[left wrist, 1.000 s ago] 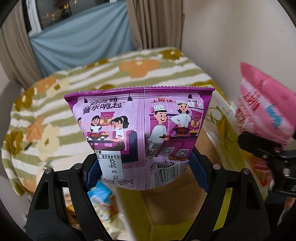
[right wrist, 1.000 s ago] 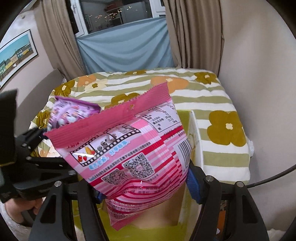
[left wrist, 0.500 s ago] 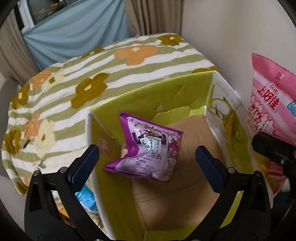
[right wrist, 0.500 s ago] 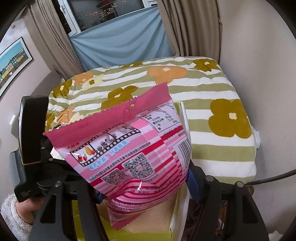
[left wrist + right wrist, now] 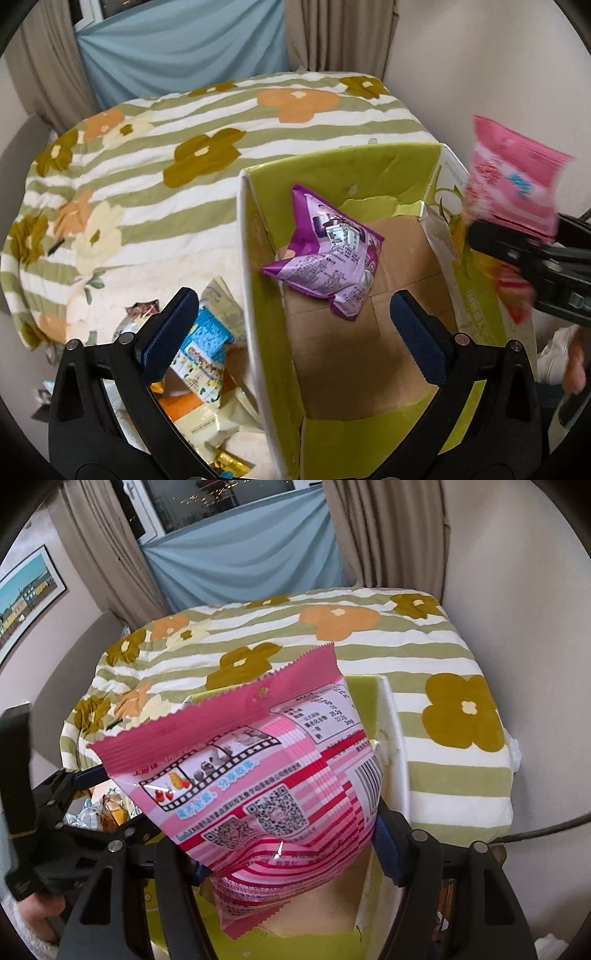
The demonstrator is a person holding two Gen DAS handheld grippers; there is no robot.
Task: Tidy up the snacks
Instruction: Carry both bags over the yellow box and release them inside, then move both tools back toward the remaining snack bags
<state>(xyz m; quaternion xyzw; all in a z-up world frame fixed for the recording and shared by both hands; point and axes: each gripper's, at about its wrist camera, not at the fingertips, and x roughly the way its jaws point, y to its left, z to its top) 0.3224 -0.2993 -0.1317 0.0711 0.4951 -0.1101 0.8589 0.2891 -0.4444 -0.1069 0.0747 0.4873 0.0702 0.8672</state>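
Note:
A purple snack bag (image 5: 327, 254) lies inside the green cardboard box (image 5: 255, 258), against its left wall. My left gripper (image 5: 295, 332) is open and empty, straddling the box's left wall. My right gripper (image 5: 288, 853) is shut on a pink snack bag (image 5: 258, 775) and holds it above the box's right side; the bag also shows in the left wrist view (image 5: 513, 184). The box rim (image 5: 391, 731) shows behind the pink bag.
Several loose snack packs (image 5: 203, 350) lie on the bed left of the box. The flowered striped blanket (image 5: 184, 147) covers the bed. A wall (image 5: 498, 74) stands close on the right. Curtains (image 5: 240, 554) hang behind the bed.
My left gripper opened and let go of the purple bag, which dropped into the box. The left gripper then shifted left over the box wall. The right gripper kept hold of the pink bag.

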